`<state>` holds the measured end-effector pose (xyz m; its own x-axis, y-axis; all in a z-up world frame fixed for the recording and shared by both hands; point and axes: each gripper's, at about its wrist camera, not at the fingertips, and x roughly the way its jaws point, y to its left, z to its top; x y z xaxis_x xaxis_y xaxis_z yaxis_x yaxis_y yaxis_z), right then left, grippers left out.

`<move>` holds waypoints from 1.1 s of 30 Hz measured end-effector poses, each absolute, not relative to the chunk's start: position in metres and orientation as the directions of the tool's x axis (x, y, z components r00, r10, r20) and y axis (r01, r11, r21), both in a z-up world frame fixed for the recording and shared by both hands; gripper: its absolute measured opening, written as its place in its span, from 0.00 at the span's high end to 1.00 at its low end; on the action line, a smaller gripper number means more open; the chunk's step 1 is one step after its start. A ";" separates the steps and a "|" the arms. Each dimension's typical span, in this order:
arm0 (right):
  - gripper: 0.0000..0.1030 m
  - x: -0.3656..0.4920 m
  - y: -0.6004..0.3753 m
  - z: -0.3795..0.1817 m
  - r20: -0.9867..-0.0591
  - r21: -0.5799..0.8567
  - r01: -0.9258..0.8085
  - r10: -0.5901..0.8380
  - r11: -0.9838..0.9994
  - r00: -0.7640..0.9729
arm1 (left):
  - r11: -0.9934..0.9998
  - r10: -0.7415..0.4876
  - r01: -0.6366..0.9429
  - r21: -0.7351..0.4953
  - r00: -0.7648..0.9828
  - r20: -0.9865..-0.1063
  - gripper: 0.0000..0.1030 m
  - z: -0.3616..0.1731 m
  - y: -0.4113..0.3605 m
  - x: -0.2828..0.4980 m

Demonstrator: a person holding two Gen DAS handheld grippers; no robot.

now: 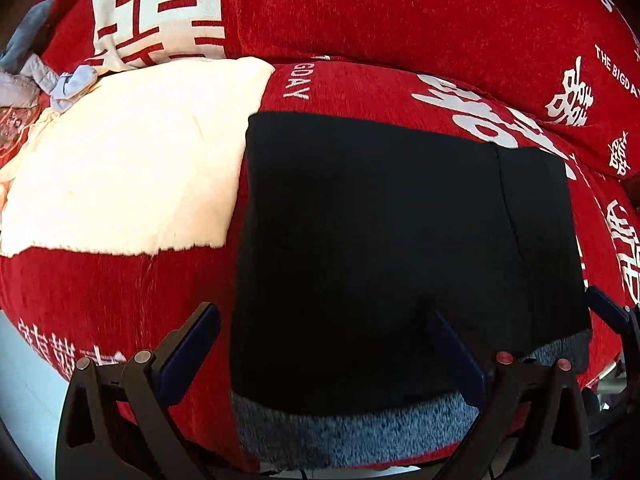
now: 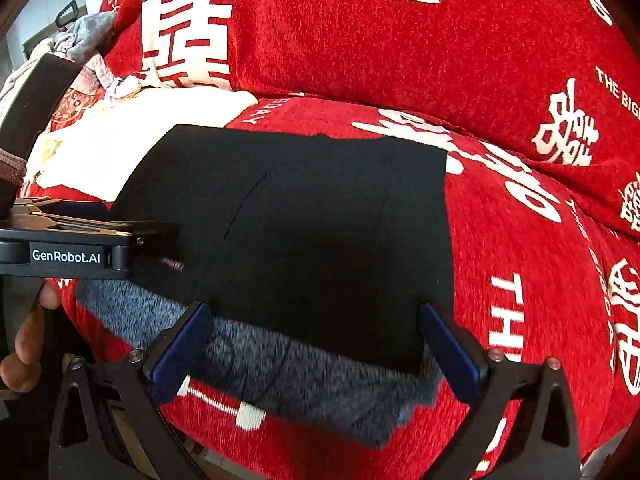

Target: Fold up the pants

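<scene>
The black pants (image 1: 400,248) lie folded into a flat block on the red sofa seat (image 1: 120,292), grey fleece lining (image 1: 352,428) showing along the near edge. Both sets of jaws are spread wide with nothing between them — the left gripper (image 1: 324,344) straddles the pants' near-left corner, the right gripper (image 2: 316,340) the near edge. Left of the left jaws there's a cream cloth (image 1: 120,168), and beyond it a heap of grey and pink clothes (image 2: 80,40). The sofa back (image 2: 400,40) rises straight ahead. Right of the right jaws the red seat is bare — plenty of room there.
</scene>
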<state>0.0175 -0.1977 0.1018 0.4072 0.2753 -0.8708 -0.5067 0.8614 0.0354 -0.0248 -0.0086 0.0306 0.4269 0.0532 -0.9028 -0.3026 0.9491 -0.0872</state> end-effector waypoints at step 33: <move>0.00 0.002 -0.212 0.135 -0.879 0.001 -0.348 0.167 0.937 0.447 | 0.944 0.120 -0.325 -0.060 0.504 -0.855 0.00 0.064 -0.026 -0.075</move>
<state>0.0020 -0.2125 0.1353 0.4465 0.1671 -0.8790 -0.3481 0.9374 0.0014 -0.0749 -0.0262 0.0644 0.5042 0.1195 -0.8553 -0.3249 0.9439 -0.0596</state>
